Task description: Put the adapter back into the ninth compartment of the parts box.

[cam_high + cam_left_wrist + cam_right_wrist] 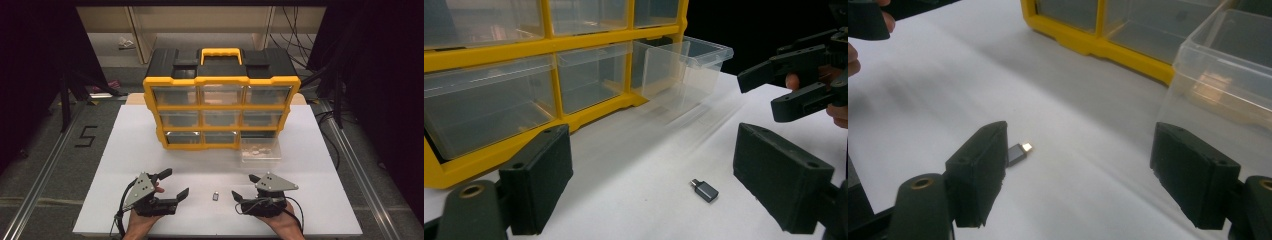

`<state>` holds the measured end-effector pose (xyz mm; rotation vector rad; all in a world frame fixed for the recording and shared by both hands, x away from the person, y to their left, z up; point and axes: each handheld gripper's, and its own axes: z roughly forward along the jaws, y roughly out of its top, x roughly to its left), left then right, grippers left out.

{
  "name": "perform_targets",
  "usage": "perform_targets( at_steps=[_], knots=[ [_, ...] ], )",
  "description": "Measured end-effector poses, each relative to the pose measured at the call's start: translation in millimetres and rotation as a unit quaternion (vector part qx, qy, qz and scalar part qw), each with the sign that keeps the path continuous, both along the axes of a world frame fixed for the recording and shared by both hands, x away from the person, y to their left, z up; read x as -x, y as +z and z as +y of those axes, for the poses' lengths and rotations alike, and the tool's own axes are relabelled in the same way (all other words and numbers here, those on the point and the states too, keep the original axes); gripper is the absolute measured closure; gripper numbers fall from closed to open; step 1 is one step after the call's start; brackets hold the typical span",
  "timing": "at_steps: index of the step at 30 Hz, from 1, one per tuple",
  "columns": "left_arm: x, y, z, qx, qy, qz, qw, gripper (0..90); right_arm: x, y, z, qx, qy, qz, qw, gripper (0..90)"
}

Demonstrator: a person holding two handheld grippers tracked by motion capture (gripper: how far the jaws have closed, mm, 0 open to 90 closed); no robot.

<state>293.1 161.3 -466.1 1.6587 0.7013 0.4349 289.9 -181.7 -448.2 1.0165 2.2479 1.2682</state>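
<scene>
Only a taped "5" (86, 136) legible.

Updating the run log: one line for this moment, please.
adapter: lying on table, between grippers | left gripper: open, empty | right gripper: open, empty | drawer: pulled out

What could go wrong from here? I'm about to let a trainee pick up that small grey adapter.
1. The adapter is tiny and lies flat on the white table; the right gripper's wide-open jaws could nudge it aside instead of pinching it.
2. The left gripper sits open just opposite, so both could collide.
3. The pulled-out drawer could get bumped.
</scene>
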Motion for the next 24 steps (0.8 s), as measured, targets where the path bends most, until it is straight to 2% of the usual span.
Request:
perform_targets(
  at_steps=[14,24],
  knots=[
    [0.4,0.2,0.1,-0.001,0.002,0.000,1.0000,16.1,-10.4,-1.7,19.9,0.037,0.015,0.029,0.9988,24.5],
    [0.5,0.1,-0.2,-0.003,0.001,-0.001,1.0000,16.2,-14.7,-2.1,27.9,0.052,0.024,0.040,0.9975,24.8]
  ],
)
